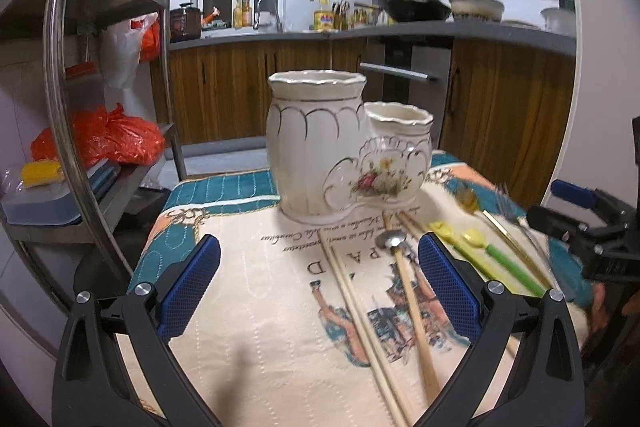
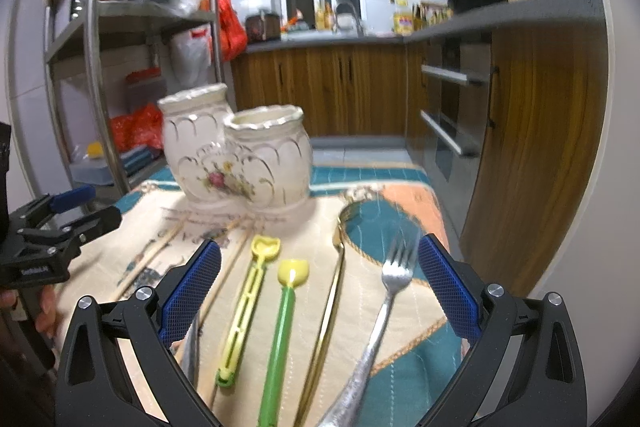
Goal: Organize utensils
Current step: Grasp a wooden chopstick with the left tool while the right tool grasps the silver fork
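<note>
1. the left gripper (image 1: 318, 281) is spread wide and holds nothing, hovering over the chopsticks (image 1: 352, 301) and the wooden-handled spoon (image 1: 408, 291), which lie loose on the printed cloth (image 1: 248, 307).
2. the right gripper (image 2: 318, 281) is also wide and empty, straddling the yellow scoop (image 2: 248, 301), the green scoop (image 2: 282, 327), the gold spoon (image 2: 330, 307) and the fork (image 2: 384, 307).
3. the double ceramic holder (image 2: 236, 159) stands upright beyond the row, both mouths open, likely where every utensil should go.
4. handles point toward the grippers, which should make pinching them easy.
</note>
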### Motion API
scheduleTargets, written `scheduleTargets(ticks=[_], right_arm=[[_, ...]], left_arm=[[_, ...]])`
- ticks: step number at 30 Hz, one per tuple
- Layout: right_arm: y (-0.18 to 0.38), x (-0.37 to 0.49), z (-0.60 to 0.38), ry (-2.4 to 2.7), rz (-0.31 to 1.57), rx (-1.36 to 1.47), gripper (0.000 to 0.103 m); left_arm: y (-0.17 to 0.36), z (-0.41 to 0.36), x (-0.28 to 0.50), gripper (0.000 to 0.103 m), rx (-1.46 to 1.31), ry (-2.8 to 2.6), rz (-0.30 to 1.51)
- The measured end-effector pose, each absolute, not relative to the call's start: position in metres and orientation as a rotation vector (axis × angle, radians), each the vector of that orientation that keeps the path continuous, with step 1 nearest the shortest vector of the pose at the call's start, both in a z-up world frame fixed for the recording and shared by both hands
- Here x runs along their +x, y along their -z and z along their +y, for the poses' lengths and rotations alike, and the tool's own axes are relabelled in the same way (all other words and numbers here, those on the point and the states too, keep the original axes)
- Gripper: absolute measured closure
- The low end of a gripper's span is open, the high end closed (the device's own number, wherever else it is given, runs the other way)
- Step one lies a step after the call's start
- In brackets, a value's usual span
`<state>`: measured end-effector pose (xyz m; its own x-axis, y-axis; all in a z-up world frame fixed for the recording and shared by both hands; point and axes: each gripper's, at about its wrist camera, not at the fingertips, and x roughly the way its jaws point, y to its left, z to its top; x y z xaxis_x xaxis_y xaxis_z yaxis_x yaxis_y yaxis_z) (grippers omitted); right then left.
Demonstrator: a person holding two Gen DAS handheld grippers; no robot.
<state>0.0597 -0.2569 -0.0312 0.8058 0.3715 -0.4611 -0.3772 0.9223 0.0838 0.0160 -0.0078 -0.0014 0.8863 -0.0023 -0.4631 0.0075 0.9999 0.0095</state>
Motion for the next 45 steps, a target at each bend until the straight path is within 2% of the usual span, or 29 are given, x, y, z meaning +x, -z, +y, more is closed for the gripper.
scheduleTargets(ticks=[9, 14, 29, 34, 37, 39, 41, 45], right_arm=[[0.038, 0.077, -0.283, -0.262, 0.643, -0.052, 0.005], [0.044, 0.08, -0.284, -0.27, 0.684, -0.054, 0.007], [0.049, 0.083, -0.282, -0.27, 0.708, -0.055, 0.008], [0.052, 0.086, -0.28, -0.263, 0.73, -0.068, 0.015], [0.054, 0.091, -0.281, -0.279, 0.769, -0.062, 0.026], [0.055, 0.096, -0.281, -0.296, 0.793, -0.05, 0.035], [0.056, 0.101, -0.281, -0.306, 0.806, -0.041, 0.038], [0.057, 0.114, -0.279, -0.311, 0.818, -0.043, 0.045]], left_arm=[[0.013, -0.009, 0.041, 0.006, 0.08, -0.017, 0.745], [0.026, 0.003, 0.034, 0.015, 0.086, -0.008, 0.793], [0.031, -0.001, 0.039, 0.015, 0.105, -0.035, 0.84], [0.035, -0.004, 0.046, 0.016, 0.129, -0.037, 0.866], [0.033, -0.004, 0.049, 0.032, 0.125, -0.002, 0.88], [0.031, -0.006, 0.05, 0.06, 0.14, 0.038, 0.894], [0.029, -0.007, 0.052, 0.073, 0.152, 0.063, 0.906], [0.029, -0.006, 0.054, 0.082, 0.163, 0.107, 0.92]])
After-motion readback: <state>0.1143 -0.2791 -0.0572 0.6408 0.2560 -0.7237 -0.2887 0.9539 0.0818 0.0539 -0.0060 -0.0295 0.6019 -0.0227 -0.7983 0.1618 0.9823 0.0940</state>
